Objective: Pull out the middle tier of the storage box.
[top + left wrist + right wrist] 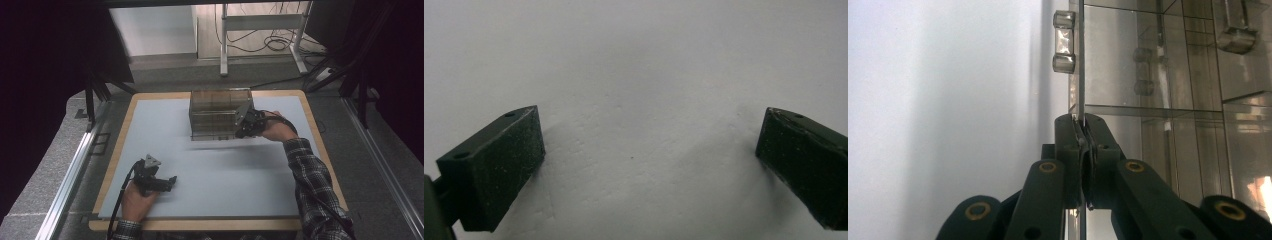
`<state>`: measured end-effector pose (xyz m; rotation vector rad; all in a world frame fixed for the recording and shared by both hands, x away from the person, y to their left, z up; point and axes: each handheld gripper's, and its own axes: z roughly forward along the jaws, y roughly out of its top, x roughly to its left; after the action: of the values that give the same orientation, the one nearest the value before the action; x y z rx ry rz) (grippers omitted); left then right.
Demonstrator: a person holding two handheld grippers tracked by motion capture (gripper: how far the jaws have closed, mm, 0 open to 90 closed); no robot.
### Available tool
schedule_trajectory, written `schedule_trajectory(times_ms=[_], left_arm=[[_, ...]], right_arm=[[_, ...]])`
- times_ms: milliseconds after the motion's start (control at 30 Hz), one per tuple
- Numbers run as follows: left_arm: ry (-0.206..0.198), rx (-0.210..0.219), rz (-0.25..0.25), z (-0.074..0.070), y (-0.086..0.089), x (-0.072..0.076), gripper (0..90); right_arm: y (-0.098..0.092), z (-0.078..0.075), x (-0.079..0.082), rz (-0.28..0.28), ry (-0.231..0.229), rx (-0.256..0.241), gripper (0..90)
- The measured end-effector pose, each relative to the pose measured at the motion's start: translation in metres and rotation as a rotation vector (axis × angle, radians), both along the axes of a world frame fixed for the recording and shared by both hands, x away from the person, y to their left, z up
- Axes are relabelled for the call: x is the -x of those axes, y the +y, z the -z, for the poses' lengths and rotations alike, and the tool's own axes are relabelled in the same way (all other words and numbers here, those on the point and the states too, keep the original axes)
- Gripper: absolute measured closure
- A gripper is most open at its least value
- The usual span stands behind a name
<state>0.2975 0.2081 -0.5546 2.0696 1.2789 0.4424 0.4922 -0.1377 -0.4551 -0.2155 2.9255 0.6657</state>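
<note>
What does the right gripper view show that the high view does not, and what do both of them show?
Right gripper view alone: the right gripper shut on a thin clear panel of the clear box, beside a small clear hinge.

High view alone: the whole table mat, the left gripper lying near the front, and the person's plaid sleeve.

Both: the clear box and the right gripper at its edge.

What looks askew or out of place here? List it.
Little stands out. The clear smoky acrylic cabinet stands upright at the far side of the pale grey table mat. The right gripper has its jaws shut on the edge of the cabinet's thin clear door panel. The left gripper is open above the mat.
</note>
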Motion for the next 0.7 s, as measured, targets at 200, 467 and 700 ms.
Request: schedule_trajectory(times_ms=[200, 467, 700], left_arm=[[0.0, 0.0, 0.0, 0.0, 0.0, 0.0, 0.0], [0.0, 0.0, 0.0, 0.0, 0.0, 0.0, 0.0], [0.0, 0.0, 0.0, 0.0, 0.0, 0.0, 0.0]], right_arm=[[0.0, 0.001, 0.005, 0.007, -0.006, -0.001, 86.1], [0.0, 0.003, 0.011, 0.002, -0.012, 0.007, 86.1], [0.0, 0.006, 0.015, -0.009, -0.017, 0.01, 86.3]])
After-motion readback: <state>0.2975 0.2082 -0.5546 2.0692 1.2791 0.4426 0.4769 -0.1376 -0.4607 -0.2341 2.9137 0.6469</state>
